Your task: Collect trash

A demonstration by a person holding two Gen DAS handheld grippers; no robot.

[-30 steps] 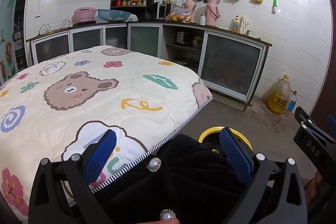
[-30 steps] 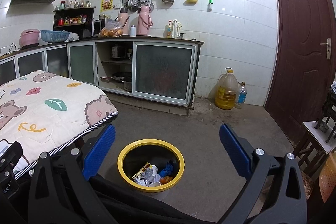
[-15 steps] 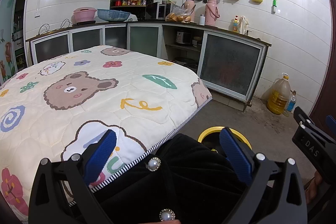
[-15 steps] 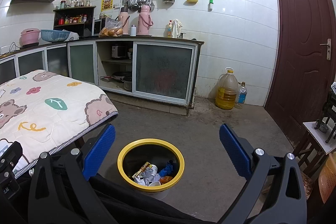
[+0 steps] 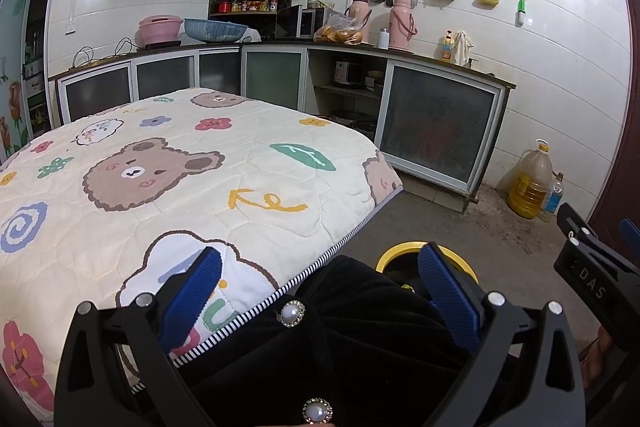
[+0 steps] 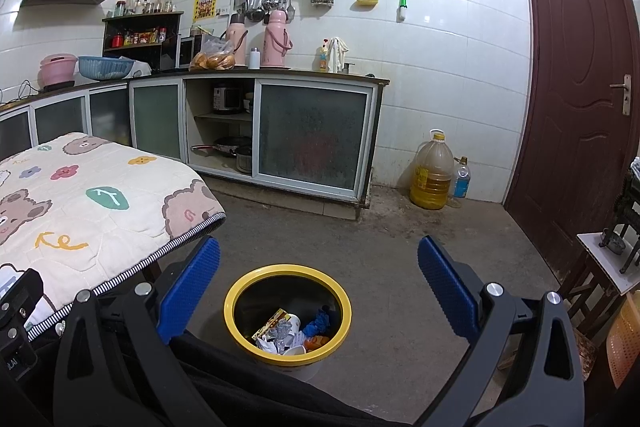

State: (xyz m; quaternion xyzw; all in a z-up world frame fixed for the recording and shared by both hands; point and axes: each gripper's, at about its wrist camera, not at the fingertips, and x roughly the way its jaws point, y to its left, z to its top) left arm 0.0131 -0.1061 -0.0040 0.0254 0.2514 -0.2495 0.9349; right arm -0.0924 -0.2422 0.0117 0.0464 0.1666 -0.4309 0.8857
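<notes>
My left gripper (image 5: 320, 291) is spread wide and holds nothing, over the edge of the quilted table (image 5: 180, 179). My right gripper (image 6: 319, 283) is equally wide and empty, above the yellow-rimmed bin (image 6: 240, 291) with trash (image 6: 290, 333) inside.

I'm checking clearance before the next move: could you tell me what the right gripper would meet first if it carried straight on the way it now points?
Probably the floor beyond the yellow-rimmed trash bin. The open right gripper points over the bin, which sits low between the fingers; depth is unclear.

Yellow-rimmed bin (image 6: 340, 291), bear-print quilt (image 5: 160, 171)
</notes>
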